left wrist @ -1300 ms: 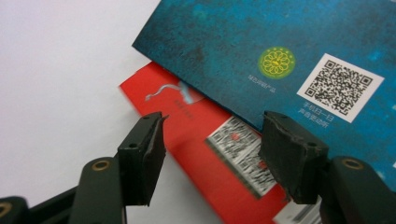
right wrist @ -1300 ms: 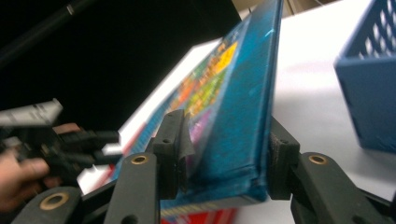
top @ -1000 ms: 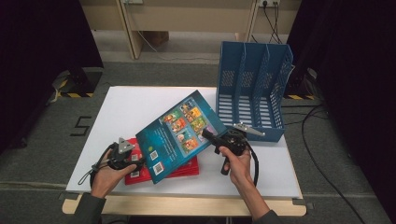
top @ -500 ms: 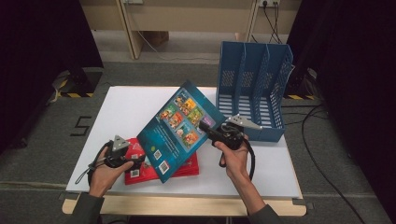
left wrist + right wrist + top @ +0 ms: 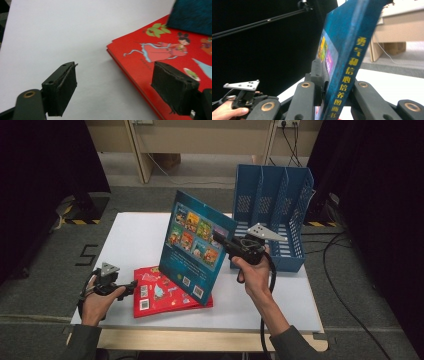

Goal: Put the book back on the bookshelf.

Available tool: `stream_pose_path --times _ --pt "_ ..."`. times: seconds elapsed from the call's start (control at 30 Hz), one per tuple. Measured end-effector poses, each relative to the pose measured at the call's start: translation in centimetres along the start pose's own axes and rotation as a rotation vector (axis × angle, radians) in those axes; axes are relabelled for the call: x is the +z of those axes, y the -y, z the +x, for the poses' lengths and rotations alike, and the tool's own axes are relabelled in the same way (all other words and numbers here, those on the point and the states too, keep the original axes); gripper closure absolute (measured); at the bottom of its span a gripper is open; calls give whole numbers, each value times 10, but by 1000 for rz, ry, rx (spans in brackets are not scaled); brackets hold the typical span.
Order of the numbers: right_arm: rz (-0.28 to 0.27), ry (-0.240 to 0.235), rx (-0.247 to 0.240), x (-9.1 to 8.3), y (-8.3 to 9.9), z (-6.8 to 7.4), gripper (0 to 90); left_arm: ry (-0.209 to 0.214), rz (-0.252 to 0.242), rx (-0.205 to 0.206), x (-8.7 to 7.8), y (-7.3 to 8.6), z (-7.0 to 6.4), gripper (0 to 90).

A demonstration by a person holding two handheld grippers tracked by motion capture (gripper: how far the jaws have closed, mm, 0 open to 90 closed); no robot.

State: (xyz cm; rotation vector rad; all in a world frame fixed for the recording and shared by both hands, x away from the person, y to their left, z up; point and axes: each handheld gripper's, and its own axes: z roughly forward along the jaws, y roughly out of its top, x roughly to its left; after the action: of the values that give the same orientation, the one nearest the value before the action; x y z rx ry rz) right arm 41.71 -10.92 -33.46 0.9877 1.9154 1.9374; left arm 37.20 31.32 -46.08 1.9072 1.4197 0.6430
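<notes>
A teal picture book (image 5: pixel 196 247) stands tilted nearly upright over the table, its lower corner resting on the red books (image 5: pixel 165 292). My right gripper (image 5: pixel 226 243) is shut on its spine edge; in the right gripper view the spine with yellow characters (image 5: pixel 348 72) rises between the jaws. The red books (image 5: pixel 172 57) lie flat near the front edge. My left gripper (image 5: pixel 131 285) sits low on the table just left of them, open, with one jaw over the red cover's corner (image 5: pixel 117 82).
A blue slotted file rack (image 5: pixel 272 212) stands at the back right of the white table (image 5: pixel 135 235), just behind the right hand. Cables trail on the floor to the right. Bare tabletop lies to the left and behind the books.
The right gripper has raised and tilted the teal book from lying slanted to nearly upright, moving it toward the rack. The left gripper has stayed beside the red books.
</notes>
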Motion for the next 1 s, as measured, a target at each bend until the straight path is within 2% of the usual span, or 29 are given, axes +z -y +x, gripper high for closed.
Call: stream_pose_path --times 0.1,0.17,0.2,0.27,0.33,0.4,0.5,0.57,0.63,0.67,0.7,0.8,0.87,1.0 --pt "-5 -15 -19 0 -5 4 816 -14 6 -19 2 3 6 194" --pt "-5 -32 -65 0 -11 10 821 -24 16 -22 4 5 9 194" --pt "-6 -35 -70 0 -12 12 822 -38 18 -24 6 6 11 194" --pt "-4 -40 -71 0 -11 13 823 -63 38 -18 8 9 15 194" --pt "-1 -57 -83 -1 -11 14 823 -64 65 -17 11 13 18 193" --pt "-5 -53 -83 -3 -9 16 821 -68 70 -17 13 14 19 193" --pt "13 -57 -116 -4 -10 18 816 -89 90 0 17 17 21 192" --pt "11 -68 -128 -4 -9 23 814 -83 124 16 23 22 21 188" --pt "16 -83 -144 -4 -8 29 811 -58 115 -30 24 24 26 160" --pt "26 -76 -195 -4 -9 36 809 -47 112 -52 24 25 29 153" --pt "23 -67 -221 -5 -8 39 808 -36 106 -59 24 26 30 154" --pt "31 -76 -219 -5 -5 43 803 -52 113 -50 24 25 29 150" --pt "35 -90 -234 -4 1 47 791 -41 106 -59 25 26 30 148" --pt "49 -83 -253 -2 8 50 788 -41 108 -56 24 26 30 148"
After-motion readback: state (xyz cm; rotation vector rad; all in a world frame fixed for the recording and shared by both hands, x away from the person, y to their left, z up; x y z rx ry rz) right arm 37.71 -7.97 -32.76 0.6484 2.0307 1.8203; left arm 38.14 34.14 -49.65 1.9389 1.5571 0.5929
